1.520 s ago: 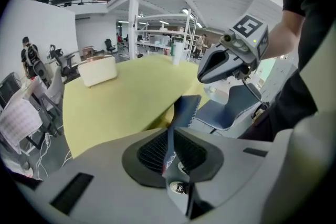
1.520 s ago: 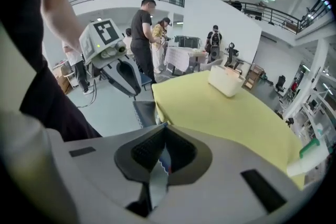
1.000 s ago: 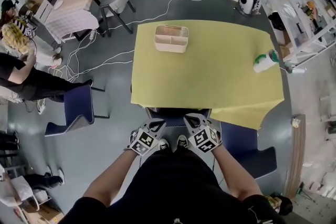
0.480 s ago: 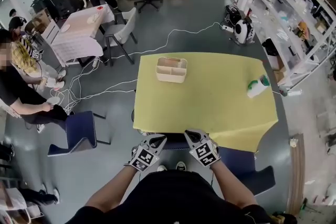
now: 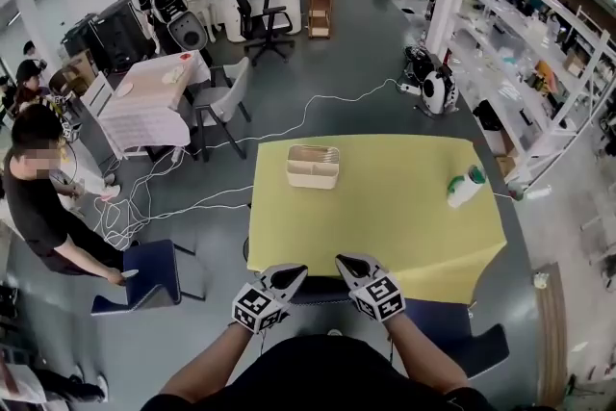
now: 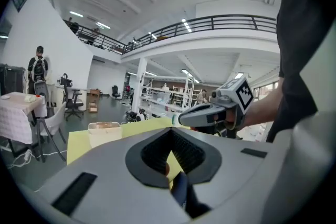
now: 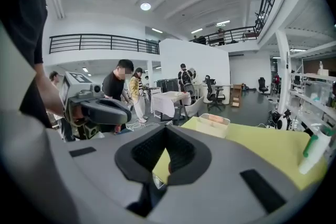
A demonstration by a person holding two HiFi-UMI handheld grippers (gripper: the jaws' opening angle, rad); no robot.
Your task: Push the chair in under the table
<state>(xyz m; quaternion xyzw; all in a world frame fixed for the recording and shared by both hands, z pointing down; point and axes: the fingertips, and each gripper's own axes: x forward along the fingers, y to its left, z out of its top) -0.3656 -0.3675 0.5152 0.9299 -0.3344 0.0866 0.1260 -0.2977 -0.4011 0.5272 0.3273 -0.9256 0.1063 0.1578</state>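
Note:
The dark blue chair stands tucked under the near edge of the yellow table; only a strip of its back shows between my two grippers. In the head view my left gripper and right gripper hover side by side just above that chair back, both shut with nothing between the jaws. The left gripper view looks past shut jaws over the table, with the right gripper beside it. In the right gripper view the left gripper shows at the left.
A beige basket and a green-capped white bottle lie on the table. Other blue chairs stand at the left and near right. Cables trail over the floor. A person bends at the left.
Both grippers have risen from the chair back and stayed shut. The head view has tilted up, so the table sits lower in the picture and more of the room shows.

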